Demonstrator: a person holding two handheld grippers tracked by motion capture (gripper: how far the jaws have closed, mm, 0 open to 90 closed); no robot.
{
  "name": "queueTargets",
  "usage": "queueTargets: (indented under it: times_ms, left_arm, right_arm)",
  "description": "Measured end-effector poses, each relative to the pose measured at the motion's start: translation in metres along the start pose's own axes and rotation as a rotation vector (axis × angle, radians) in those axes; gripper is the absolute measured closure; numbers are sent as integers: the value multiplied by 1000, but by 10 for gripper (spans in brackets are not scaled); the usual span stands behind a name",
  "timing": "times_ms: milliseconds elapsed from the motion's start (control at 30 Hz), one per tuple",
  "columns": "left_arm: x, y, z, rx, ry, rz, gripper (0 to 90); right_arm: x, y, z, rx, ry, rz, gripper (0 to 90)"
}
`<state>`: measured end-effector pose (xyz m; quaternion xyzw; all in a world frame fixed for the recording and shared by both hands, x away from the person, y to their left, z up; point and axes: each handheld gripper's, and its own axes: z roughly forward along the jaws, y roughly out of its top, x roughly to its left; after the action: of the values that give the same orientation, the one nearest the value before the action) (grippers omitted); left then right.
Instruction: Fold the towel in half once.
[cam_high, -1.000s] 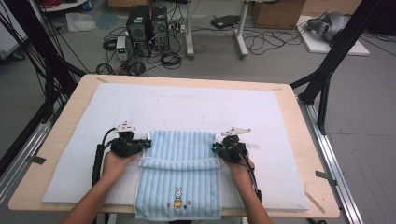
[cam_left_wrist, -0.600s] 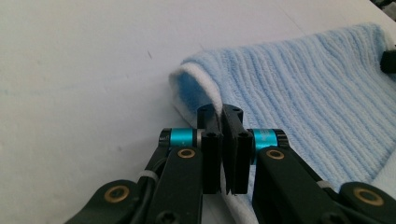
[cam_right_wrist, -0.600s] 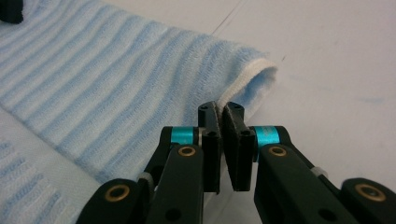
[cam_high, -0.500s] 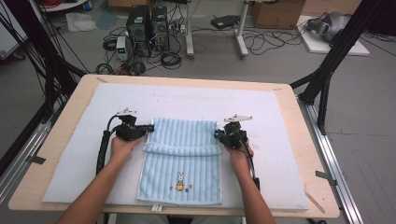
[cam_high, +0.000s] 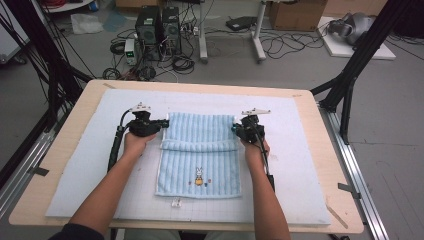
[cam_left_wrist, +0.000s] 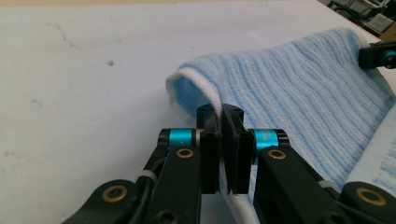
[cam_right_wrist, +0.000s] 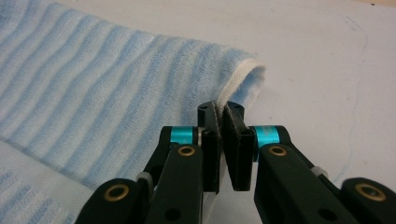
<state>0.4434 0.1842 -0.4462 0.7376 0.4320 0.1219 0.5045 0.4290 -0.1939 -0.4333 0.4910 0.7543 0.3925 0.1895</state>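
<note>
Towel: my light-blue striped terry towel with the small rabbit motif (cam_high: 199, 152) lies on the white padded mat (cam_high: 80, 165), mid-table, its top part doubled over.
Left gripper (cam_high: 161, 123): I have it clamped on the white hem at the towel's left corner (cam_left_wrist: 205, 100).
Right gripper (cam_high: 235, 129): pinched on the opposite corner hem (cam_right_wrist: 236, 81).
Fold axis: the doubled edge runs across between my two grippers, each equally near it.
Key relation: the rest of the towel lies toward me, the loose bottom edge nearest my body.
Judgement: I would carry both corners evenly along the towel's length.
</note>
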Motion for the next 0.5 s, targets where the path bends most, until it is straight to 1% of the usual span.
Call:
queueTargets:
  times_ms: [67, 100, 133, 167, 200, 233, 267, 333, 367, 400, 467, 500]
  left_arm:
    - [1, -2, 3, 14, 5, 2, 846]
    - [3, -3, 4, 15, 11, -11, 825]
    - [3, -2, 2, 8, 31, -17, 751]
    - [4, -1, 0, 0, 49, -30, 608]
    - [5, 0, -3, -10, 33, -32, 551]
    - [5, 1, -6, -14, 23, -28, 557]
    - [5, 3, -10, -17, 20, -25, 544]
    - [5, 4, -17, -38, 5, -27, 533]
    - [5, 4, -17, -38, 5, -27, 528]
    - [4, 5, -21, -23, -19, -27, 521]
    - [1, 5, -24, -7, -33, -17, 512]
    - [-1, 4, -25, -10, -41, -15, 512]
  right_arm:
    - [-1, 0, 5, 11, -6, -6, 855]
    - [-2, -1, 6, 13, -11, -8, 852]
    - [-2, -2, 7, 20, -9, -6, 839]
    - [-2, -2, 8, 22, -10, 0, 769]
    - [-2, -3, 8, 19, -13, 15, 682]
    - [-4, -3, 7, 16, -7, 28, 662]
    - [-4, -3, 5, 12, -3, 34, 618]
    - [-5, -2, 1, -1, 1, 47, 582]
    - [-6, -2, -1, -8, 7, 52, 575]
    - [-6, -2, -4, -17, 6, 48, 568]
    - [-5, -3, -8, -25, 18, 51, 559]
    - [-4, -3, -11, -27, 20, 51, 553]
